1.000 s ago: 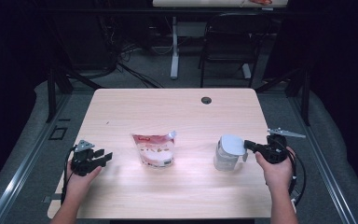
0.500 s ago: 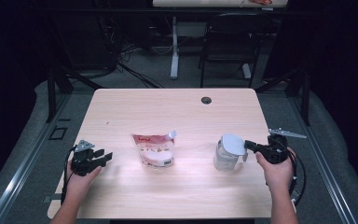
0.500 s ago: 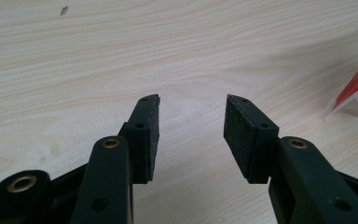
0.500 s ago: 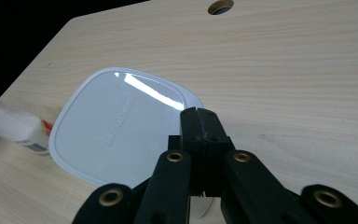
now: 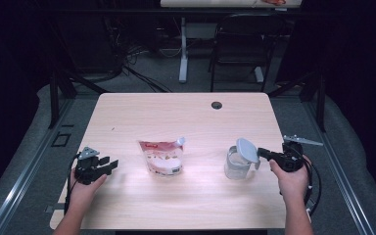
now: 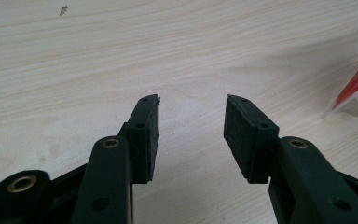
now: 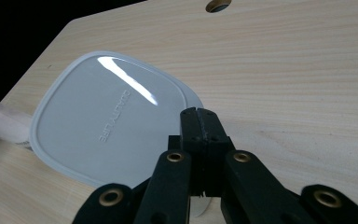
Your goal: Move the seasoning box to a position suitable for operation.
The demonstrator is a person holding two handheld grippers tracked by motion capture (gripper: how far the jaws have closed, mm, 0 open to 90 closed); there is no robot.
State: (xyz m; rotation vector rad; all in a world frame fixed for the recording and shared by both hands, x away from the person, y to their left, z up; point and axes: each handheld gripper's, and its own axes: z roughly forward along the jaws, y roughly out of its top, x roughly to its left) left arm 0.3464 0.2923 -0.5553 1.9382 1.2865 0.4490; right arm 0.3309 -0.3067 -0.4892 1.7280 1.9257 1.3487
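Your right gripper [image 7: 199, 114] is clamped on the lid's [image 7: 107, 116] thin rim, tilted above the clear tub [image 5: 235, 165] at 4 o'clock on the table [image 5: 186, 112]. The lid looks light, slick and probably flexible; grip squarely. Your left gripper [image 6: 192, 128] stands apart, empty; the pouch [image 5: 162, 157] sits centre.

1. A pale wooden table [image 5: 186, 117] with a round cable hole [image 5: 217, 105] stands on grey floor [image 5: 142, 78].
2. Behind it, a dark chair [image 5: 237, 46] and a white-legged desk [image 5: 183, 54].
3. Surroundings lie in darkness.
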